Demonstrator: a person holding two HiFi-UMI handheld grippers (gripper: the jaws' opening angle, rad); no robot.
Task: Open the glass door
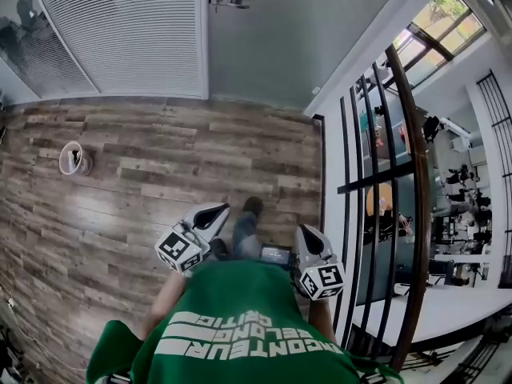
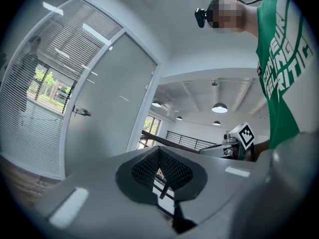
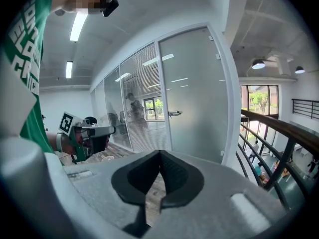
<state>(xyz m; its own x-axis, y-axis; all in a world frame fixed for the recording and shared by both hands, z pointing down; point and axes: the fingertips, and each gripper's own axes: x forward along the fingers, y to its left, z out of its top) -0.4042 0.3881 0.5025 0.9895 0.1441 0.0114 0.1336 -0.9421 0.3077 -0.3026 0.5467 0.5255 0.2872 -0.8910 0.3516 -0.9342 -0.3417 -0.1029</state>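
The frosted glass door (image 1: 280, 30) stands closed across the wooden floor, its metal handle (image 1: 228, 1) on its left side. Both grippers are held low in front of me, well short of the door. The left gripper (image 1: 210, 214) is shut and holds nothing; its view shows the door (image 2: 109, 108) and handle (image 2: 79, 112) ahead on the left. The right gripper (image 1: 308, 238) is also shut and empty, with the door (image 3: 199, 93) and handle (image 3: 174, 113) far beyond its jaws. The fingertips meet in both gripper views, at the left gripper (image 2: 159, 151) and the right gripper (image 3: 159, 156).
A glass wall with white blinds (image 1: 128, 30) adjoins the door on the left; a person (image 3: 133, 108) stands behind it. A white roll (image 1: 74, 158) lies on the floor at left. A black railing with a wooden rail (image 1: 404, 174) runs along my right.
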